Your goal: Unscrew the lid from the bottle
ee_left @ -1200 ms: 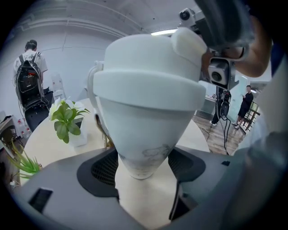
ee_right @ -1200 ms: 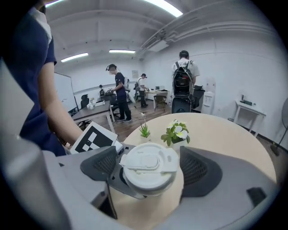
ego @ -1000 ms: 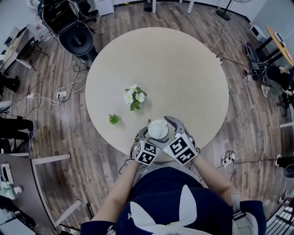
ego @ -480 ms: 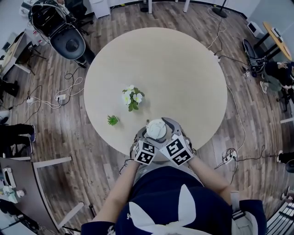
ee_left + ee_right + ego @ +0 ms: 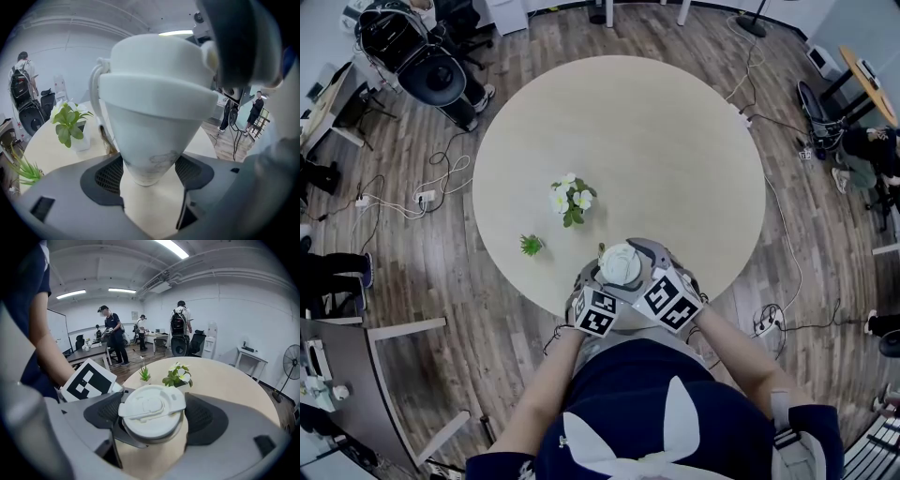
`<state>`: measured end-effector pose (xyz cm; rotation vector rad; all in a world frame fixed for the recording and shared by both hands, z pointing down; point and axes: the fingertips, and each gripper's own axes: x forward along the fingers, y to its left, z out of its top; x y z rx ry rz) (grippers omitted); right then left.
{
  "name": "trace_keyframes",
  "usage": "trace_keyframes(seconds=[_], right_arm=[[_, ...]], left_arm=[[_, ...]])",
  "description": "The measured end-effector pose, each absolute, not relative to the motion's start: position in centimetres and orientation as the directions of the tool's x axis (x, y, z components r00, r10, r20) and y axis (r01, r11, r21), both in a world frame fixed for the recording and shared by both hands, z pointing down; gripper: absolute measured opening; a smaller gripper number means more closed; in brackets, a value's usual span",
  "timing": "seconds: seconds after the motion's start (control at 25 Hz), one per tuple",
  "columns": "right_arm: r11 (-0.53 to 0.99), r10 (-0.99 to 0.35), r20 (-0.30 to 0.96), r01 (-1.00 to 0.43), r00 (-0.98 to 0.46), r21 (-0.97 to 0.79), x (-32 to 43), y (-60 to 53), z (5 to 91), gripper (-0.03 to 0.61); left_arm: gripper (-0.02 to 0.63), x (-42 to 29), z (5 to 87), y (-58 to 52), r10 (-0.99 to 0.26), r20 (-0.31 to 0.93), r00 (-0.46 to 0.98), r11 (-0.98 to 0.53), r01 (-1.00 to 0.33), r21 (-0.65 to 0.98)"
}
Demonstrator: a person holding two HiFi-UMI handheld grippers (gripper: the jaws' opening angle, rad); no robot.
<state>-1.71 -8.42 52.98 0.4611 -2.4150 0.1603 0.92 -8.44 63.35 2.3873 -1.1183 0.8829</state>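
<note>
Jaws of the left hand-held gripper press against the lower body of a white, tapered plastic bottle, one on each side. The right hand-held gripper pinches the round white flip-top lid, which sits on the bottle's top. In the head view the two meet at lower centre of the frame, over the near rim of the round beige tabletop, with the bottle upright between them. I cannot tell whether its base touches the surface. Farther in stand a small white pot of white flowers and, to its lower left, a tiny green plant, both apart from the bottle.
</note>
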Motion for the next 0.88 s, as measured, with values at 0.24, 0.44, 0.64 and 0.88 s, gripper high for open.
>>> trace_keyframes(seconds=[0.24, 0.44, 0.64, 0.88], right_arm=[[0.971, -0.178, 0.662, -0.239, -0.728, -0.001, -1.9, -8.1, 52.8, 0.426], [0.992, -0.1, 0.698, -0.123, -0.709, 0.017, -2.1, -7.8, 53.2, 0.426], [1.0, -0.013, 0.737, 0.011, -0.676, 0.027, -2.0, -7.5, 53.3, 0.426], [0.975, 0.1, 0.792, 0.219, -0.603, 0.044, -1.9, -7.0, 53.3, 0.428]], left_arm=[[0.342, 1.1, 63.4, -8.3, -0.555, 0.669, 0.494, -0.622, -0.78, 0.061], [0.342, 1.0, 63.5, -8.4, -0.549, 0.671, 0.498, -0.626, -0.777, 0.065], [0.342, 1.0, 63.4, -8.4, -0.549, 0.669, 0.501, -0.626, -0.777, 0.068], [0.342, 1.0, 63.3, -8.4, -0.548, 0.667, 0.504, -0.626, -0.777, 0.072]])
